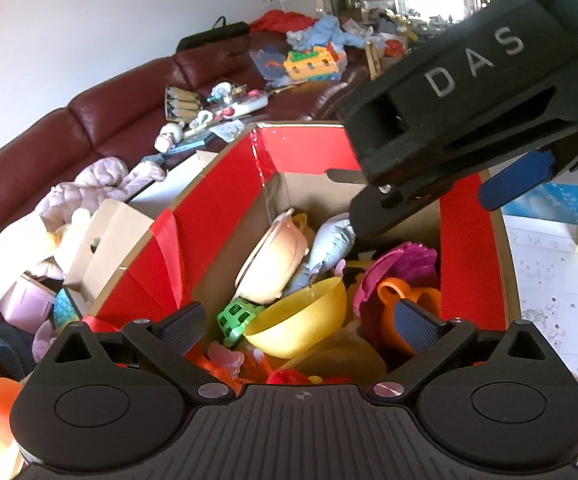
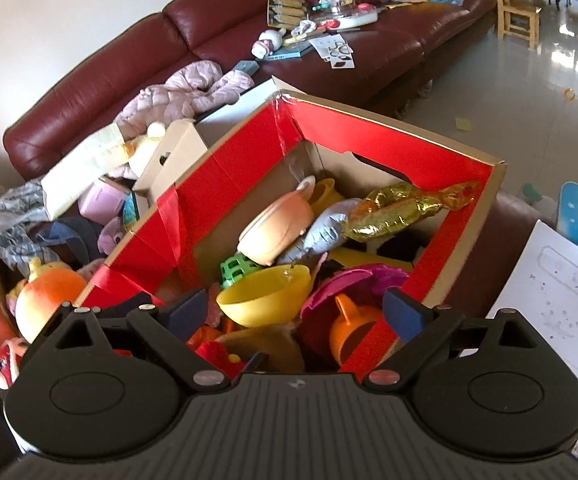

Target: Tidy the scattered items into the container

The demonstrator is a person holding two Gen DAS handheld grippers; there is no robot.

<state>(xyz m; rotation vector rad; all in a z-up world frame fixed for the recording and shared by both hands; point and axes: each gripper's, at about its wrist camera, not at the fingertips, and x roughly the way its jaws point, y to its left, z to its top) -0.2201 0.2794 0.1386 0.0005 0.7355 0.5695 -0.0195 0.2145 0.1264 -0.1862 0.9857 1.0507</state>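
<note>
Both tongs sit over the box, both spread apart, nothing between the pads.

Left tongs point(image 1: 301, 320): apart, empty, looking down into the box point(image 1: 217, 200) from the near edge. Right tongs point(image 2: 295, 312): apart, empty, same pose from their own camera. In the left view the right unit also crosses the upper right corner, tilted nose-down over the far right of the box.

Box is open-topped cardboard with red lining, already well filled: yellow bowl point(image 2: 267, 294) near centre, peach pot point(image 2: 277, 224) tilted behind it, grey pouch point(image 2: 321, 228) just right of the pot, orange cup point(image 2: 353, 328) near right, green ball point(image 2: 237, 268) left of the bowl.

Gold foil balloon point(image 2: 413, 208) lies across the far right corner, long axis running left-right, its right end resting up on the box wall. So it's in, but not fully down. It lies ahead and right of the right tongs, and the right hand is the nearer one; I'd nudge it down with that side.

Scattered stuff left: toys and papers on the sofa point(image 2: 137, 64) far left, plush and clothes piled left of the box. Orange plush point(image 2: 49, 300) is closest, near left, on the left hand's side. I'd take that next with the left tongs, swinging out left over the box wall.
</note>
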